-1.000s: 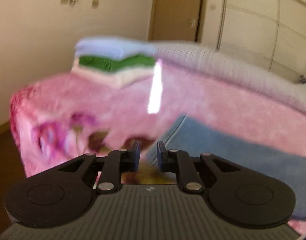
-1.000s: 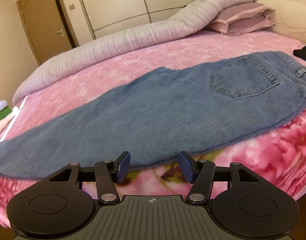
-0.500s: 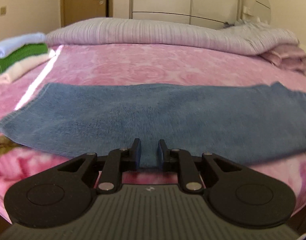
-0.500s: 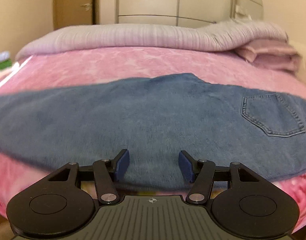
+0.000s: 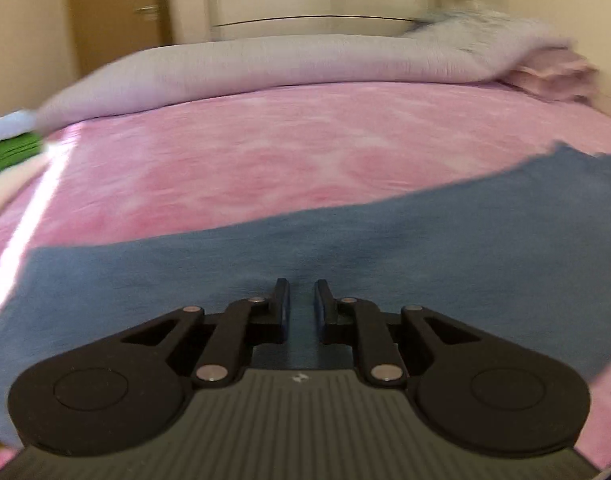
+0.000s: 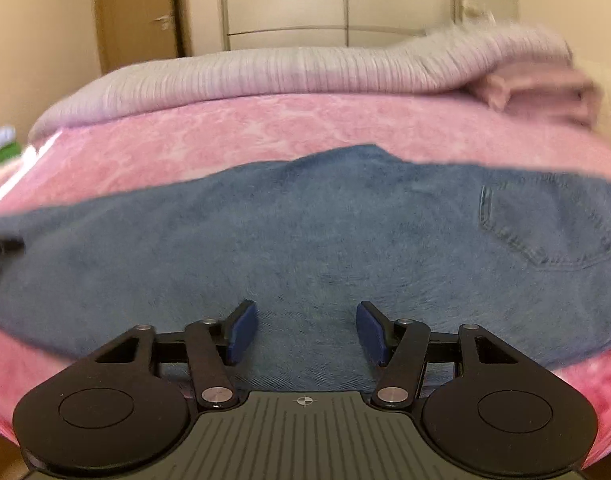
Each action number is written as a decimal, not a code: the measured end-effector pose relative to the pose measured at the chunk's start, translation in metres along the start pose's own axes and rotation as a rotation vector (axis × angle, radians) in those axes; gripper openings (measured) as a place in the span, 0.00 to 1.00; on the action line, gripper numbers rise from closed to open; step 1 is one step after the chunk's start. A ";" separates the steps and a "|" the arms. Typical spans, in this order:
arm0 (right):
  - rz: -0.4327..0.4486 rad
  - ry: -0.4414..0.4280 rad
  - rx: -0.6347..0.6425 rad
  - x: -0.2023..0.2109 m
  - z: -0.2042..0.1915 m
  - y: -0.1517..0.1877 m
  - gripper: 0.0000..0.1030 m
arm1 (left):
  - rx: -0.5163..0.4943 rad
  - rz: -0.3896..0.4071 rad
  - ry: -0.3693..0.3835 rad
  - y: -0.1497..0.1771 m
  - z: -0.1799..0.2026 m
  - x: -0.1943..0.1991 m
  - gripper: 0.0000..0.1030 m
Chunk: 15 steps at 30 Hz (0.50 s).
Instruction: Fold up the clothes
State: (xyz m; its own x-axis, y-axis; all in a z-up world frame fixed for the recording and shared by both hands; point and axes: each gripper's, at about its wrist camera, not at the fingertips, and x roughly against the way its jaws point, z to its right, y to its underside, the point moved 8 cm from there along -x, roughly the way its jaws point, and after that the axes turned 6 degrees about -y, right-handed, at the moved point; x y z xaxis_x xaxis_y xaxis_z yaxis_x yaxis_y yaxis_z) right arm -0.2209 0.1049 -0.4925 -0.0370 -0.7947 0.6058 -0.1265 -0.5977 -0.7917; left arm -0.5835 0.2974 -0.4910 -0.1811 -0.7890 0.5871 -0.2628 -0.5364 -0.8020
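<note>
Two grippers are hanging over the blue jeans [image 6: 305, 232] lying flat across the pink bed [image 6: 289, 124], the left gripper [image 5: 301, 300] closing its nearly-touching fingers on nothing and the right gripper [image 6: 305, 332] spreading wide, probably getting ready to grab the near edge.

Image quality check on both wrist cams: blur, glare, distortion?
Left wrist: heavy motion blur on the jeans and duvet; blown-out sun streak at left; gripper sharp. Right wrist: milder blur, pocket stitching readable, edges smeared. Both: fisheye bows the bed, corners vignetted.
</note>
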 end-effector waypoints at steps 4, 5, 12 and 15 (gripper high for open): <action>0.009 0.034 -0.080 0.011 0.013 0.000 0.56 | 0.203 -0.022 -0.084 0.005 -0.055 0.014 0.04; 0.026 0.044 -0.099 0.015 0.013 -0.002 0.56 | 0.207 -0.011 -0.094 0.007 -0.060 0.023 0.05; -0.003 0.092 -0.001 0.017 0.003 0.011 0.57 | 0.206 -0.073 -0.207 0.036 -0.073 0.063 0.13; -0.072 0.128 -0.099 0.033 0.016 0.012 0.57 | 0.274 -0.118 -0.223 0.035 -0.070 0.086 0.24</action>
State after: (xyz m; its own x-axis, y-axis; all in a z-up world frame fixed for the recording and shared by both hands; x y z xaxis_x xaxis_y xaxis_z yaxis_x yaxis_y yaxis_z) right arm -0.2078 0.0699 -0.4830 -0.1498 -0.7262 0.6710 -0.2299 -0.6345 -0.7380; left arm -0.6751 0.2318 -0.4612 0.0542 -0.7463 0.6634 -0.0006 -0.6644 -0.7474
